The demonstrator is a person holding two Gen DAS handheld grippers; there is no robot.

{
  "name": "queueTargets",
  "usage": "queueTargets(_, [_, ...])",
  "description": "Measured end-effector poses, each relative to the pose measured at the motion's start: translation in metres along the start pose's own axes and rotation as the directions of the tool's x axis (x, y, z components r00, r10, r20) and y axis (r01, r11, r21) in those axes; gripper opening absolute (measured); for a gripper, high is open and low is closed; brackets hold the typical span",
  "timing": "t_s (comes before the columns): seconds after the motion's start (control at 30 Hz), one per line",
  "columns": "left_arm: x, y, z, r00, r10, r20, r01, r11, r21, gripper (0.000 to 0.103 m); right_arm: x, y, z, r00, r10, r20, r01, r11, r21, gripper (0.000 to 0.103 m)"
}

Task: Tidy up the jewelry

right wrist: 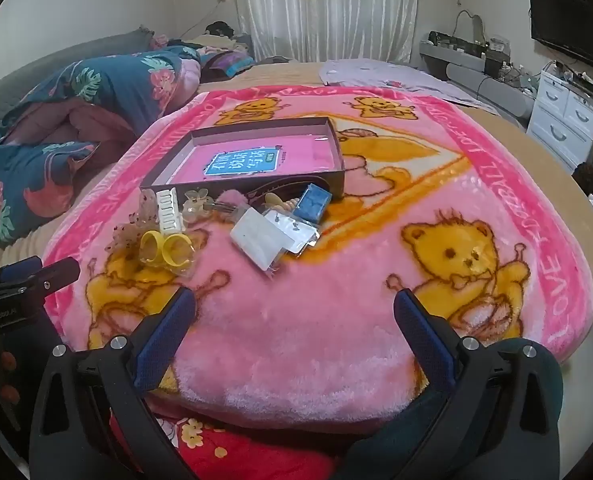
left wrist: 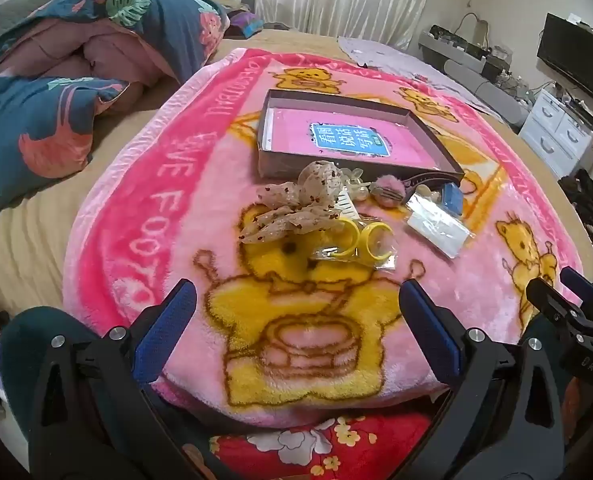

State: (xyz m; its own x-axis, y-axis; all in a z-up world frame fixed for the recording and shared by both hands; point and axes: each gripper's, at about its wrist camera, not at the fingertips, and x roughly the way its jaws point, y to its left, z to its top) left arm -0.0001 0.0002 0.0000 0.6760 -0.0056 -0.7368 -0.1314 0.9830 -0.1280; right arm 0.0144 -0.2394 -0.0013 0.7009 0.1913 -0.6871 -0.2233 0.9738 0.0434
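Left wrist view, jewelry pile (left wrist: 352, 208) jumbled before shallow box (left wrist: 360, 168), yellow rings, clear packets, both jaws wide, empty

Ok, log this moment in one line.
left tongs: open, empty | right tongs: open, empty | jewelry pile: on blanket | box: no jewelry

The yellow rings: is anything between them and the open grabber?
No. In the left wrist view, only bare pink blanket lies between the open left gripper and the yellow rings. The floral scrunchie touches their far side.
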Motion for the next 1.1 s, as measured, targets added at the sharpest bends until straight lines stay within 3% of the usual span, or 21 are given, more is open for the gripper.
queueTargets(1.1, [-0.003, 0.001, 0.004, 1.000, 0.001, 0.000, -0.001, 1.000, 0.001, 0.095, -0.010, 0.004, 0.001, 1.000, 0.004, 0.025, -0.003, 1.000, -0.014, 0.099])
